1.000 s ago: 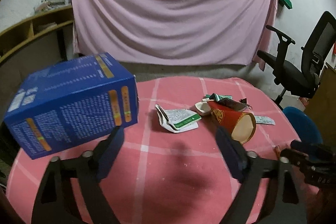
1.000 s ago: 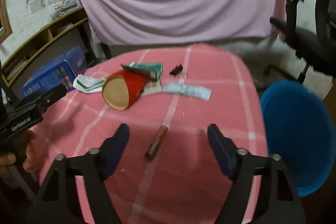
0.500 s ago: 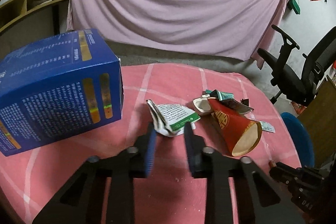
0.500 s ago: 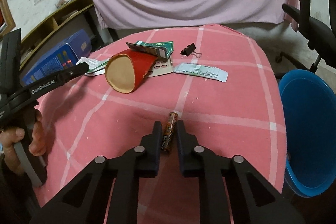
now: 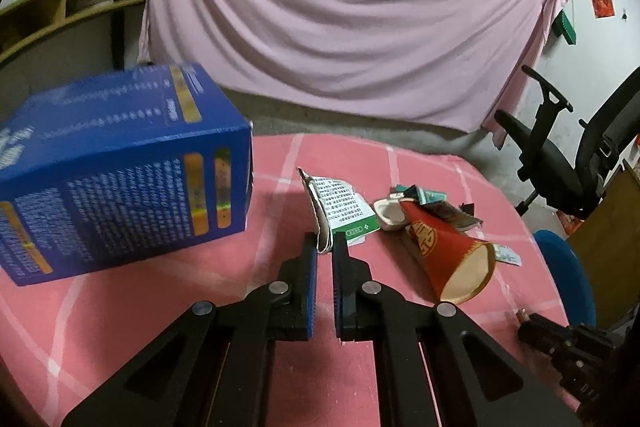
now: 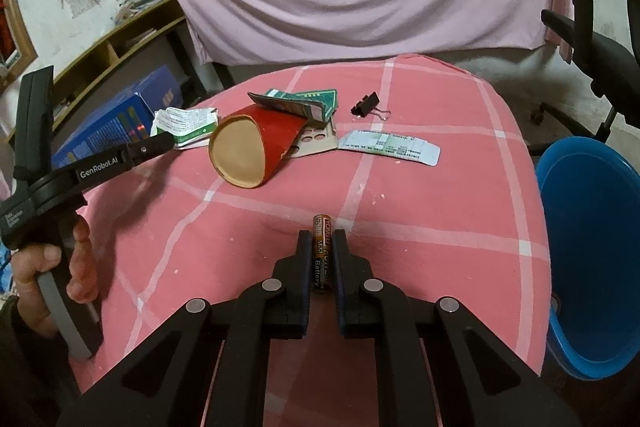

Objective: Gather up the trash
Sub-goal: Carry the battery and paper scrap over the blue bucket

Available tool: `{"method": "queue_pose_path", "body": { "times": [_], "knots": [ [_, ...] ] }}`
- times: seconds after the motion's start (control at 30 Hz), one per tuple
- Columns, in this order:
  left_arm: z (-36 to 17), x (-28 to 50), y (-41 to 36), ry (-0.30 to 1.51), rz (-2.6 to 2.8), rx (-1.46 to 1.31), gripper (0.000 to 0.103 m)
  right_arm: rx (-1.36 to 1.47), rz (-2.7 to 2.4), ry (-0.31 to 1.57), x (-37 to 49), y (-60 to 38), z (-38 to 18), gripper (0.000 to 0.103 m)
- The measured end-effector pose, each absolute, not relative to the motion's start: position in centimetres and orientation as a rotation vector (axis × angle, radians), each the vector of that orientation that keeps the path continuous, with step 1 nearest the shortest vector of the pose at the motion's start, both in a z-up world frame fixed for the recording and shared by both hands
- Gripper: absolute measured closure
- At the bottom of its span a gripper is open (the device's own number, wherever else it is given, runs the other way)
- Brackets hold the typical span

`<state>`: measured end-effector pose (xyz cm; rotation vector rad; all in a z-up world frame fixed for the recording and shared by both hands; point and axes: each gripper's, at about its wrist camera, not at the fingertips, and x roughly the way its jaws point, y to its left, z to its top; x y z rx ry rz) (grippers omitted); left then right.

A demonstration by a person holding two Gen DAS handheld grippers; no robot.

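1. Right tool (image 6: 322,259) is clamped along an AAA battery (image 6: 322,253), low over the pink-clothed desk (image 6: 420,211): rigid, smooth, dense; likely to slip.
2. Left tool (image 5: 325,255) pinches the near edge of a crumpled medicine leaflet (image 5: 340,211): light, floppy, tearable.
3. Blue bin (image 6: 592,247) stands beside the desk.

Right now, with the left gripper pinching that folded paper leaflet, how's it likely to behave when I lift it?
The folded leaflet looks thin and creased, so it will probably droop or fan open beyond the left gripper, which holds only its near edge. It is likely very light. Its far end lies close to the red paper cup, which might roll if brushed.
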<state>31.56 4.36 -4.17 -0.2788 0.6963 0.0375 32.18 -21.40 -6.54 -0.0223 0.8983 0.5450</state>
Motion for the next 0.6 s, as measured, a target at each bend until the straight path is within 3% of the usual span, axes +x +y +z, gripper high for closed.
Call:
{"method": "queue_pose_path", "body": {
  "times": [0.27,0.6],
  "knots": [
    [-1.4,25.2,2.0,0.447,0.044,-0.208,0.098,0.039,0.591,0.742,31.0,-22.3,-4.5,0.095],
    [2.5,21.2,-3.1,0.199,-0.015,-0.116,0.098,0.056,0.575,0.333,27.4,-24.5,0.8,0.095]
  ]
}}
